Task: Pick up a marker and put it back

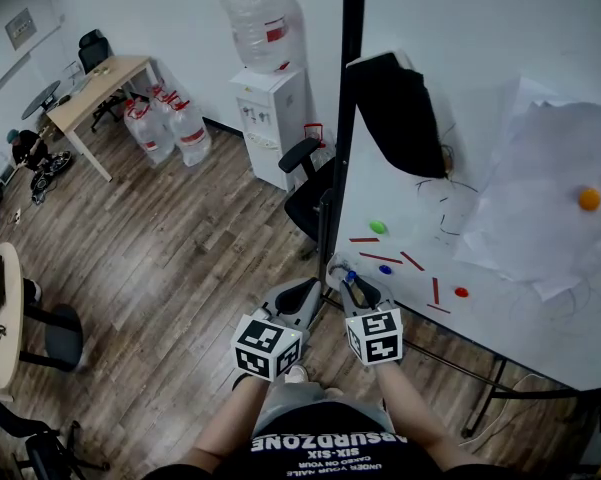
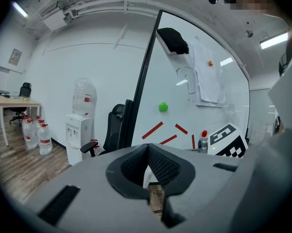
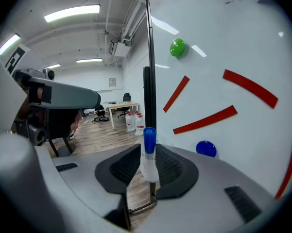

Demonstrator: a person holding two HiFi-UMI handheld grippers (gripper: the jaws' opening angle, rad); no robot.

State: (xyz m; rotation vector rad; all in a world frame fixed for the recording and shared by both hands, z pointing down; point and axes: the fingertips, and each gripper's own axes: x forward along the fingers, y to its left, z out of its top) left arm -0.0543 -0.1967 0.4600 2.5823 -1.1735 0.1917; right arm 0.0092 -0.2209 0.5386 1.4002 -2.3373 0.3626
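A marker with a white barrel and a blue cap (image 3: pixel 149 152) stands upright between the pads of my right gripper (image 3: pixel 148 155), which is shut on it. In the head view that marker (image 1: pixel 350 279) sits at the right gripper (image 1: pixel 352 286), just in front of the lower left corner of the whiteboard (image 1: pixel 500 58). My left gripper (image 1: pixel 310 290) hangs close beside it on the left, off the board's edge. Its jaws (image 2: pixel 148 147) meet at the tips with nothing held between them.
The board carries red strips (image 1: pixel 385 258), green (image 1: pixel 378 227), blue (image 1: pixel 385 269), red (image 1: pixel 461 292) and orange (image 1: pixel 589 199) magnets, paper sheets (image 1: pixel 550 198) and a black cloth (image 1: pixel 400 108). An office chair (image 1: pixel 305 183) and a water dispenser (image 1: pixel 270 118) stand behind on the wooden floor.
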